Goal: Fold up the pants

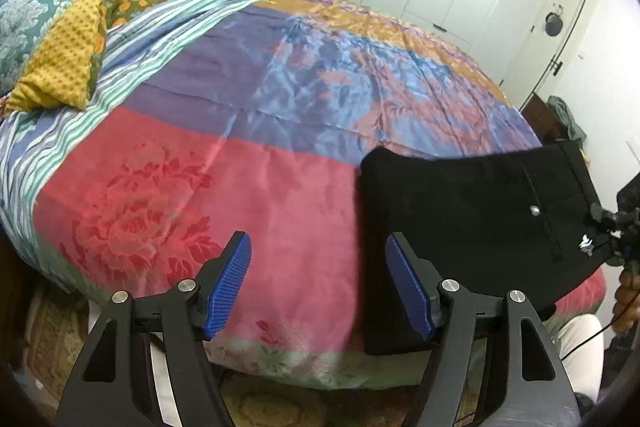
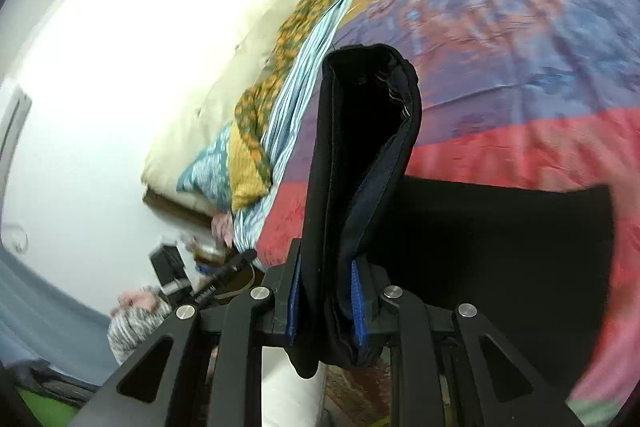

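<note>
The left gripper (image 1: 319,281) hovers over the colourful bedspread (image 1: 224,163), its fingers apart and holding nothing. Beside it to the right lie the folded black pants (image 1: 472,211), whose edge the right gripper (image 2: 326,301) clamps.

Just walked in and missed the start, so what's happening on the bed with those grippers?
A person is folding black pants on a colourful patchwork bedspread. The right gripper is shut on a bunched edge of the pants and holds it up off the bed, while the rest lies folded near the bed's edge. The left gripper is open and empty, hovering just beside the folded stack.
</note>
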A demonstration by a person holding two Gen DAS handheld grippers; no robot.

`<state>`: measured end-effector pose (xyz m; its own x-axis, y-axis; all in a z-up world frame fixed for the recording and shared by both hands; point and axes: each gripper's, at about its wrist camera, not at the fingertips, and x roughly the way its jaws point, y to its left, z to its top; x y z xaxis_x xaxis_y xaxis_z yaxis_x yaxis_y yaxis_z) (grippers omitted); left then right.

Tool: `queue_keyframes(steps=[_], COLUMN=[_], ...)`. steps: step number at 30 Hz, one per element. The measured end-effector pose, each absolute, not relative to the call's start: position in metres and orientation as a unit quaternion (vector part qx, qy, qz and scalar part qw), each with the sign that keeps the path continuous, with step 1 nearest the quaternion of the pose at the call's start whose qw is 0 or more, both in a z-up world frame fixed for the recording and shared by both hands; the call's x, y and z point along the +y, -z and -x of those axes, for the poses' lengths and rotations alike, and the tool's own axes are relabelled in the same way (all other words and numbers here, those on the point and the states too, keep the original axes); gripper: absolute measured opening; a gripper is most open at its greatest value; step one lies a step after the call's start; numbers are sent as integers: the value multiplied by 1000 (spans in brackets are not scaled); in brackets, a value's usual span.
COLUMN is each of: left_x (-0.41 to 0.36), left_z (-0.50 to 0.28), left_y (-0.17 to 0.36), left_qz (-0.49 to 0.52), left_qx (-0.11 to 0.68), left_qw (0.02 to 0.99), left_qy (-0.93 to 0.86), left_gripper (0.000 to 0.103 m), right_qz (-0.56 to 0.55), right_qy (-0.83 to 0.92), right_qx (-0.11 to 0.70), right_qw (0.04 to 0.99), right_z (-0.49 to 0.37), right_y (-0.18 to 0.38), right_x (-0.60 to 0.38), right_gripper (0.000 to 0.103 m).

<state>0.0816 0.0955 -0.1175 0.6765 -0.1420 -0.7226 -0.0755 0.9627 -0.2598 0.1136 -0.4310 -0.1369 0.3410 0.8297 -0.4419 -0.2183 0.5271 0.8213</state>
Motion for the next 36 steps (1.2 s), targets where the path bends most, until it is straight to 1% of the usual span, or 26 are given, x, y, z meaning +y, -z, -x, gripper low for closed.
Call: queue_keyframes(steps=[4, 9, 10, 12, 15, 16, 17, 18, 20, 21, 23, 25, 28, 30, 33, 34, 35, 36], left_x=[84, 64, 58, 45, 24, 18, 9, 5, -2, -6, -12, -23, -45, -53, -56, -56, -54, -53], left_z=[-82, -84, -85, -89, -96, -99, -103, -104, -105, -104, -106, -110, -113, -114, -108, -105, -100, -97], left_y=[120, 117, 117, 118, 127, 131, 136, 138, 138, 135, 133, 135, 142, 150, 159, 159, 158, 157], left_qz=[128, 105, 99, 88, 67, 58, 44, 37, 28, 26, 25, 16, -13, -24, -23, -21, -20, -22], left_qx=[407, 410, 410, 416, 433, 440, 451, 458, 458, 453, 448, 450, 454, 463, 477, 479, 477, 475], left_qw=[904, 905, 905, 903, 895, 892, 888, 885, 885, 887, 890, 888, 885, 881, 873, 872, 873, 874], left_qy=[30, 46, 50, 62, 78, 80, 79, 78, 79, 81, 86, 91, 98, 96, 99, 101, 102, 101], left_gripper=[72, 72, 72, 72, 72, 72, 72, 72, 72, 72, 72, 72, 72, 72, 72, 72, 72, 72], right_qz=[-344, -376, -380, -376, -391, -376, -359, -340, -287, -245, -163, -98, -12, 8, 31, 23, 9, -3], right_qy=[-317, -290, -282, -262, -234, -230, -224, -218, -182, -160, -157, -194, -248, -255, -199, -186, -179, -180], right_qx=[449, 456, 456, 468, 497, 505, 508, 510, 510, 499, 465, 432, 392, 389, 460, 489, 504, 493], right_qw=[762, 753, 754, 756, 739, 742, 750, 759, 790, 816, 856, 875, 886, 885, 865, 852, 845, 851], right_z=[-101, -84, -82, -80, -74, -72, -68, -67, -67, -67, -69, -72, -85, -100, -138, -148, -151, -148], right_y=[134, 157, 162, 178, 221, 227, 228, 223, 203, 185, 149, 116, 96, 113, 193, 212, 226, 220], right_x=[-463, -476, -480, -487, -497, -494, -492, -490, -486, -482, -464, -433, -375, -356, -359, -364, -372, -376], right_gripper=[21, 19, 16, 14, 14, 14, 17, 21, 42, 45, 45, 45, 46, 47, 46, 43, 41, 40])
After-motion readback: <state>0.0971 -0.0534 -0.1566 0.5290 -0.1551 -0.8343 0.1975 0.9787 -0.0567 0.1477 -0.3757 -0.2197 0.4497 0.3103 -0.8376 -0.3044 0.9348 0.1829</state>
